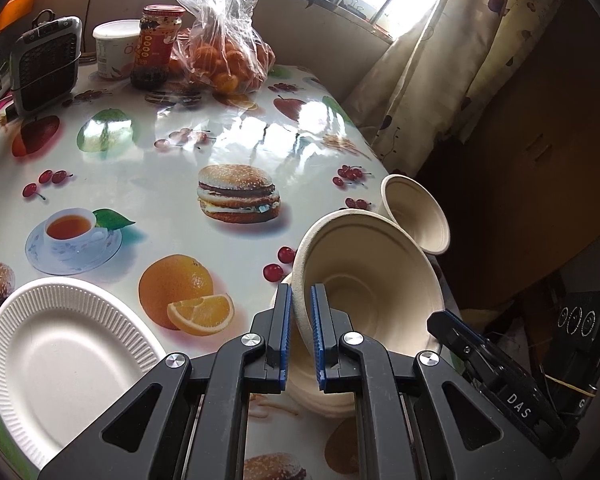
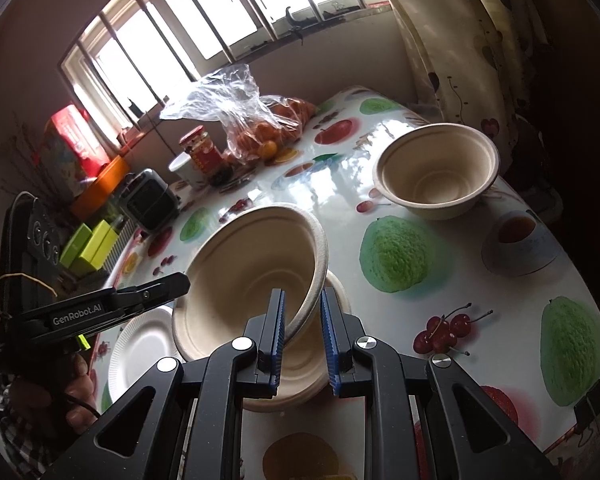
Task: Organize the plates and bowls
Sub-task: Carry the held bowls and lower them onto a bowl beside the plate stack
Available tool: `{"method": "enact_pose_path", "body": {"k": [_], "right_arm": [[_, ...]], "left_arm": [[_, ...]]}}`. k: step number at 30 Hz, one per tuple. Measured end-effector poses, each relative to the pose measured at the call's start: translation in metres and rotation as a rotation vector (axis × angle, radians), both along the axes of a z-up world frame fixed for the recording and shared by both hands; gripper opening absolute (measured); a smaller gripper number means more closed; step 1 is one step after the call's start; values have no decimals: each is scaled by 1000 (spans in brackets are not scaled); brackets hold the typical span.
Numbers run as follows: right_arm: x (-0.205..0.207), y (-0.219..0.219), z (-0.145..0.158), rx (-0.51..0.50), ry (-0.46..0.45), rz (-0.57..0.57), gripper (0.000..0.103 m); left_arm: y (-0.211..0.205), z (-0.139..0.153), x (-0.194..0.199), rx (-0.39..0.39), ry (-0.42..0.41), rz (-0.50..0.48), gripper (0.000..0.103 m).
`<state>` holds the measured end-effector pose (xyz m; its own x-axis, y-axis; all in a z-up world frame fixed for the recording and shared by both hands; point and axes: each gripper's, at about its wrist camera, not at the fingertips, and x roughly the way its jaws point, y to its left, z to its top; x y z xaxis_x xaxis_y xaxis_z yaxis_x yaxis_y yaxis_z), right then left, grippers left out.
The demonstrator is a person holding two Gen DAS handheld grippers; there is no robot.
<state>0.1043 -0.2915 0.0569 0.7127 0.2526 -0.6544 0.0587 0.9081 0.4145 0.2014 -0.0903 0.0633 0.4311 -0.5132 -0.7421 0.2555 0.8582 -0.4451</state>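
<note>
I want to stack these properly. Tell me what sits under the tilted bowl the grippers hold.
Under the tilted bowl sits another beige bowl, upright on the tablecloth. The tilted bowl and the fingers cover most of it, so its inside stays unseen.

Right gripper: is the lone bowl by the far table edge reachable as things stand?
Probably not yet. The right gripper straddles the rim of the tilted bowl, which the left gripper also pinches. Beyond it, only bare tablecloth lies before the lone bowl.
</note>
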Motion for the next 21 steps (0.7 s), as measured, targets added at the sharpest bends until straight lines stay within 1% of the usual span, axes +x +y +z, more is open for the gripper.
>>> {"method": "enact_pose_path", "body": {"k": [21], "right_arm": [[-9,5,-20,-24,47,0,18]], "left_arm": [[2,-18,-13,24,39,-2,10]]}}
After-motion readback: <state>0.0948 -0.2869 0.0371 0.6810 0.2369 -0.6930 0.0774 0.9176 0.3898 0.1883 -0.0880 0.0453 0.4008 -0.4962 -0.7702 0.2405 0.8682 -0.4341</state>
